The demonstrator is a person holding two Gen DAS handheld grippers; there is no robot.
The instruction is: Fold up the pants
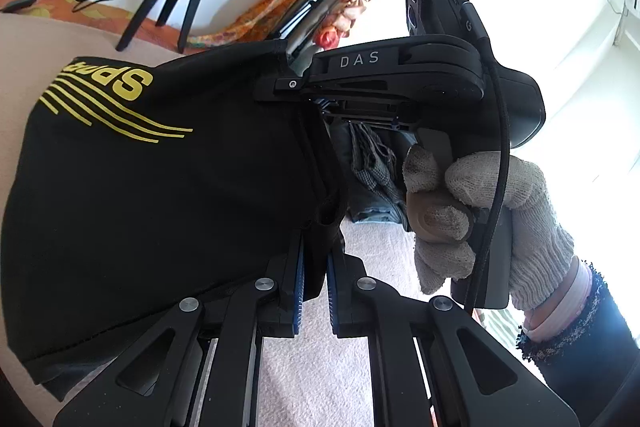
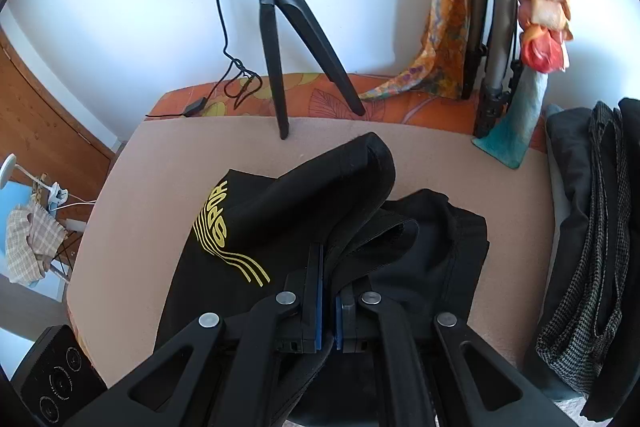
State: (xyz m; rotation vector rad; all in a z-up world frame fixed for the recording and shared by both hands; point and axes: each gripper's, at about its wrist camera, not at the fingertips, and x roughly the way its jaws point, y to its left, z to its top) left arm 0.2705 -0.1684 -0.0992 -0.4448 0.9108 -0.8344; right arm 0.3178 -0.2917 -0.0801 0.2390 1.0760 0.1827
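**Both grippers clamped on the black pants above the pink surface**

The left gripper has its jaws together on a fold of the black pants; the cloth passes between the blue pads and hangs to the left side of the view, lifted from the surface. The yellow print with wavy lines shows on this raised part.

The right gripper is also closed tight on the pants, with a thin edge of cloth pinched between its pads. In its view the pants lie in a loose heap in the middle of the pink surface, one leg end rolled up and pointing to the far edge. In the left wrist view the right gripper stands close to the right of the pants, held by a gloved hand.

A black tripod stands at the far edge of the surface, on an orange flowered cloth. A pile of dark clothes lies along the right edge, apart from the pants.
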